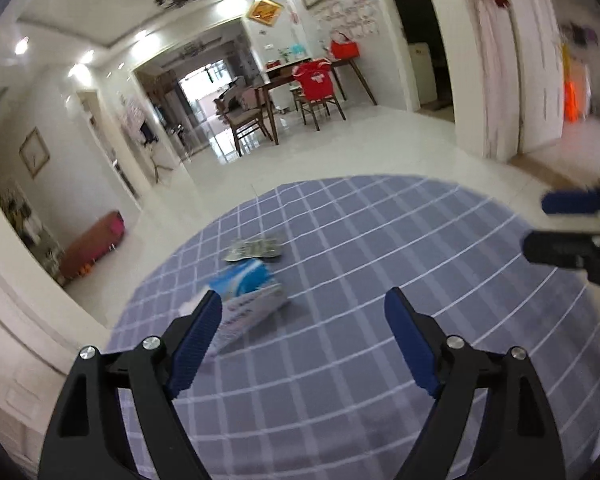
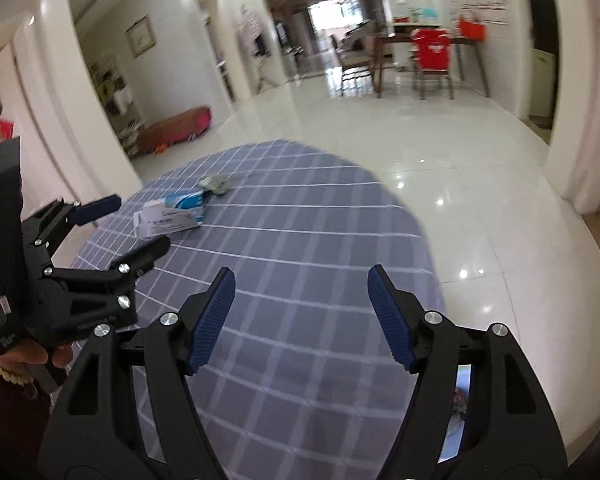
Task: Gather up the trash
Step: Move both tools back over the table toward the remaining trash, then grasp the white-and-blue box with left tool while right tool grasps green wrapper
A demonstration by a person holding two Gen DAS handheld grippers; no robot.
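Note:
A blue and white carton [image 1: 249, 296] lies on its side on the blue checked tablecloth [image 1: 360, 272]. A silver blister pack [image 1: 256, 249] lies just beyond it. My left gripper [image 1: 303, 312] is open and empty, its left finger close in front of the carton. My right gripper [image 2: 301, 284] is open and empty above the cloth, nearer the table's right side. The carton [image 2: 172, 216] and blister pack [image 2: 216, 184] show at the far left in the right wrist view, beyond the left gripper [image 2: 132, 224]. The right gripper [image 1: 540, 224] shows at the left wrist view's right edge.
The table edge [image 2: 400, 208] drops to a glossy white tiled floor [image 2: 420, 140]. A dining table with chairs [image 1: 300, 92] stands far back. A brown and pink bench [image 1: 92, 244] sits by the left wall. White door frames [image 1: 500, 80] stand to the right.

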